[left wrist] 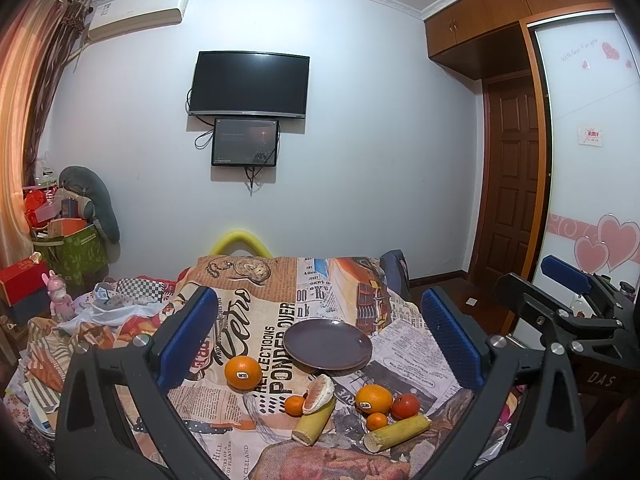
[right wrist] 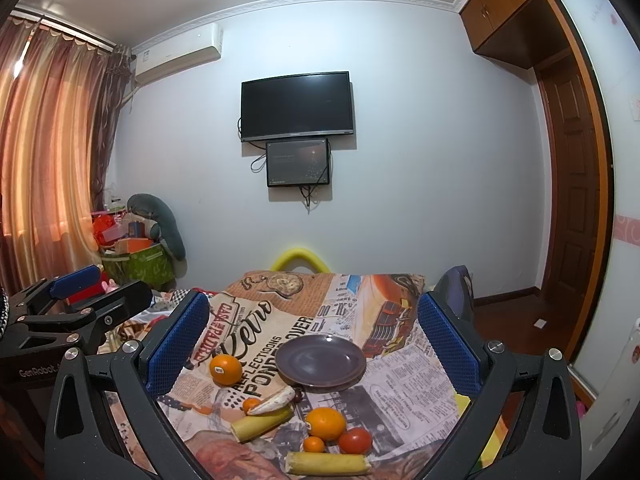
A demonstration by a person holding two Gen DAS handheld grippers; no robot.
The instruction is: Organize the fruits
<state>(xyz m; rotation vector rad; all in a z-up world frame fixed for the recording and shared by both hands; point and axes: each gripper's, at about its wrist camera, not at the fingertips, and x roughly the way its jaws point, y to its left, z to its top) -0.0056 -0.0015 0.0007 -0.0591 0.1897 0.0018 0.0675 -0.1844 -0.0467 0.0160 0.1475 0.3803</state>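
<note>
Nothing placed: plate (left wrist: 328,345) bare, fruits (left wrist: 374,399) loose at 6 o'clock; left gripper (left wrist: 320,340) and right gripper (right wrist: 316,346) spread wide, empty

Up on the white wall hangs a dark TV (left wrist: 249,83), and just below it a smaller screen (left wrist: 245,142), dimly lit, cables dangling beneath. An air conditioner (left wrist: 138,12) sits high in the left corner, beside orange curtains (right wrist: 44,140). Down in that corner there's a green bag (left wrist: 74,254) stuffed with boxes, a grey plush (left wrist: 94,200) draped over it. A pink toy figure (left wrist: 60,296) stands near a red box (left wrist: 22,282). To the right, a brown door (left wrist: 508,184) under wooden cabinets (left wrist: 500,8), then a white wardrobe panel with pink hearts (left wrist: 608,244). A yellow foam arch (left wrist: 240,240) peeks up behind the printed cloth (left wrist: 248,308).
</note>
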